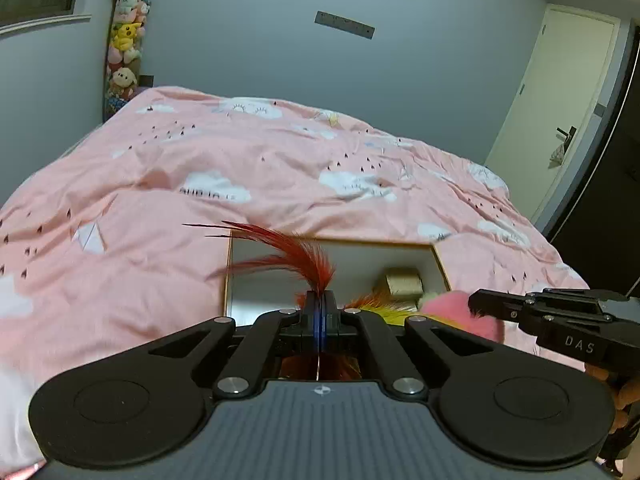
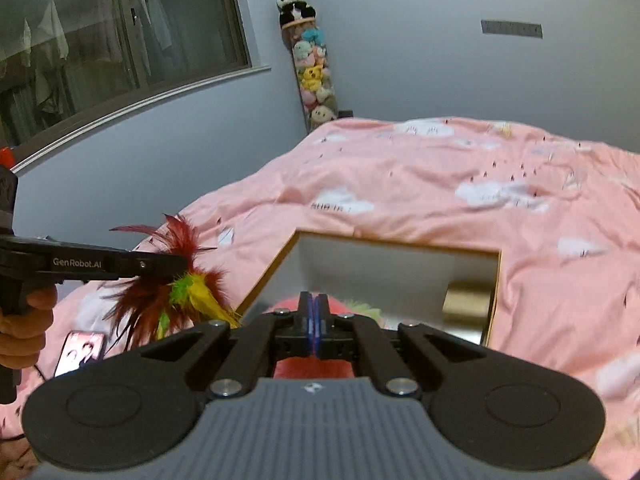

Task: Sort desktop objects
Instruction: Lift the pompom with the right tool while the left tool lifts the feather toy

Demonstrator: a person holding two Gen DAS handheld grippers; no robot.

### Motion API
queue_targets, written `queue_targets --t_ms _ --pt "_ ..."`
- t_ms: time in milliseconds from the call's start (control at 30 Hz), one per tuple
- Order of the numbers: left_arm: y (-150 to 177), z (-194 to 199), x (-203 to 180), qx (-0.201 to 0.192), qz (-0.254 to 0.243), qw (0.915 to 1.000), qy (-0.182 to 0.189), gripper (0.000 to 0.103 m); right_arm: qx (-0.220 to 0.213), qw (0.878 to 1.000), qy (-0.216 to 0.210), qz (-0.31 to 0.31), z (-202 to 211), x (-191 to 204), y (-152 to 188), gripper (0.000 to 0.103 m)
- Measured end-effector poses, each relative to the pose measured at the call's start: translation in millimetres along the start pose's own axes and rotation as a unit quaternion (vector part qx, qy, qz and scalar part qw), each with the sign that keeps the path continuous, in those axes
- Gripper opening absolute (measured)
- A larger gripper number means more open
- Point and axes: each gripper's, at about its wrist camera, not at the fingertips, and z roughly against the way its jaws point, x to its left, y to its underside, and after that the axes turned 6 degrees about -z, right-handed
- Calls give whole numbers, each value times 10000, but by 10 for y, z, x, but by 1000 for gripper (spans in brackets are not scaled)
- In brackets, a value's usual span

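Observation:
My left gripper is shut on a feather toy whose dark red plumes curl up and to the left. In the right wrist view the same toy shows red, green and yellow feathers hanging from the left gripper. The right gripper is shut on a pink fluffy toy, which bulges out beside and under its jaws. That pink toy also shows at the right gripper's tip in the left wrist view. Both grippers hang above the near edge of an open box.
The wood-rimmed box has a white inside and lies on a pink quilted bed; a gold object stands in its right corner. A phone lies on the bed at lower left. A tube of plush toys stands by the wall.

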Motion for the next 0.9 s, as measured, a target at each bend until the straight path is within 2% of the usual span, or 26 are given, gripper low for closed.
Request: queue_targets --t_ms 400,667,900 --pt "-364 -368 257 -86 149 9996 -213 1 -204 9998 38 65 -777 -29 -459 0" --pt "-426 -458 456 -108 242 9991 -338 1 203 9997 -92 33 -1612 15 -511 0" --pt "-435 -596 609 -19 344 9988 -335 1 632 9977 -230 -23 -2121 36 -381 0"
